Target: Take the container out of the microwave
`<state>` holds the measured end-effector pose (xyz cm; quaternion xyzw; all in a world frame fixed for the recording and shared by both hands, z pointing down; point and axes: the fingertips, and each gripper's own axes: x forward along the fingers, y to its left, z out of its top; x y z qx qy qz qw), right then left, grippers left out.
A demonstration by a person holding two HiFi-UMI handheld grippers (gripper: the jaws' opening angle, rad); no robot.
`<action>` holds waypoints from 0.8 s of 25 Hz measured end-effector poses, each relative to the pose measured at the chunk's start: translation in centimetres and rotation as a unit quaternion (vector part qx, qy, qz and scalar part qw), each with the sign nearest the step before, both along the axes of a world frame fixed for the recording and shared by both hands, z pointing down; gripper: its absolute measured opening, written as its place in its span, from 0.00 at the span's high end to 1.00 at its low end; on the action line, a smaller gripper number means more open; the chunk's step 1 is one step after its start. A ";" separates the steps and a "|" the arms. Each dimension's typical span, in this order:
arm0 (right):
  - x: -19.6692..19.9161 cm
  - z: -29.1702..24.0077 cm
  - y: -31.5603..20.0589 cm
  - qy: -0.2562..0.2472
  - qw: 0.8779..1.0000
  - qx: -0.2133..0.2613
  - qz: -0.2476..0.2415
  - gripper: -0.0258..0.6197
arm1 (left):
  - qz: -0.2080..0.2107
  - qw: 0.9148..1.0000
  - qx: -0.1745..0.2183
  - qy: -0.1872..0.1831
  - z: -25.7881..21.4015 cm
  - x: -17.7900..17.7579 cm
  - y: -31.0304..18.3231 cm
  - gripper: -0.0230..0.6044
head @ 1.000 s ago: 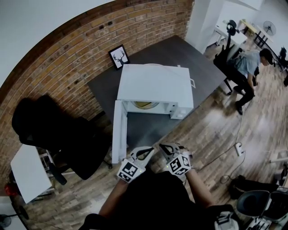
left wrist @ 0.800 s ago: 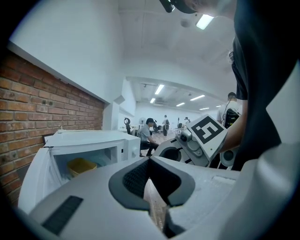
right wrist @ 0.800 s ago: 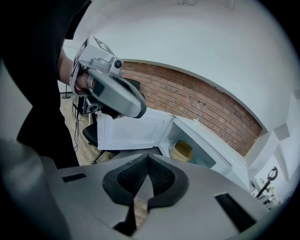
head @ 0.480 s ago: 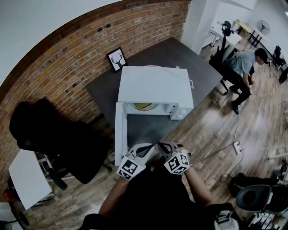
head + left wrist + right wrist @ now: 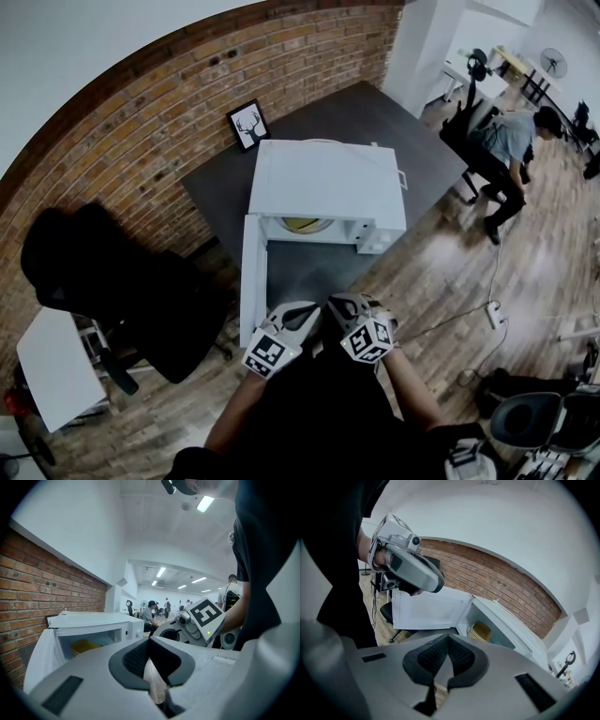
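The person holds both grippers close to the body, side by side at the front edge of the dark worktop (image 5: 375,117). The left gripper (image 5: 302,315) has its fingers (image 5: 133,657) pressed together with nothing between them, and the right gripper (image 5: 343,307) has its fingers (image 5: 461,657) closed on nothing too. Both point toward the white microwave (image 5: 328,178) in the middle of the worktop, whose door (image 5: 249,281) stands wide open to the left. The yellow container (image 5: 305,224) sits inside it, well apart from both grippers, and what it holds I cannot see.
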<state>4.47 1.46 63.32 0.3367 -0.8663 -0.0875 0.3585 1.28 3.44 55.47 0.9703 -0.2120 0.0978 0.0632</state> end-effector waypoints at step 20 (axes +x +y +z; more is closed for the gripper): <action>1.0 1.0 -7.8 0.019 0.999 0.003 -0.039 0.96 | -0.054 0.999 0.010 0.002 -2.0 -0.5 -4.1 0.96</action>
